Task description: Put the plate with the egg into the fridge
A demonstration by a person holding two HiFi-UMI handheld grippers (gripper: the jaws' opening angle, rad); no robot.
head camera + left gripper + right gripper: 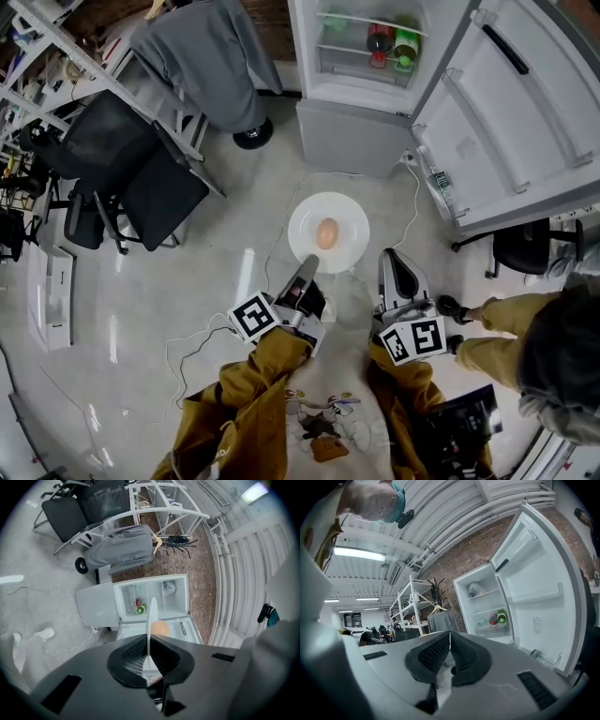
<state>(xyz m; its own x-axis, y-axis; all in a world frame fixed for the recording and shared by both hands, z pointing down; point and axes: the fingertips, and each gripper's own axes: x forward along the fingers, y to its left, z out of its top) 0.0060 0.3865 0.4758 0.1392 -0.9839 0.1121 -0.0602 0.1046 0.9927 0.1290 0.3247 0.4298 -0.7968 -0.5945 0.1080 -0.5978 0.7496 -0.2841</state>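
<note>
Fingers (132, 652) of the left gripper (149, 641) are clamped on the near rim of the plate, which shows edge-on between them in the left gripper view. Those of the right gripper (450, 641) are pressed together on nothing. In the head view it sits at lower right of the plate, apart from it.

At the top middle of the head view the fridge (352, 136) stands open. Its door (506, 122) is swung wide across the upper right. Bottles (405, 45) (a red-capped one and a green one, as far as I can tell) stand on a lit shelf inside.

Centre frame, the white plate (345, 208) is held level above the floor (187, 262), short of the fridge, with the egg (326, 232) lying loose in its middle. A thin cable (272, 248) loops over the floor just left of the plate.

My worry is the one-sided grip. With only the near rim pinched, the far edge could sag or the plate could swivel in the pads. Any tilt would send the loose egg rolling off. A knock of the rim against the fridge frame or the bottles on the way in would do the same. The cable underfoot could also catch a step.
</note>
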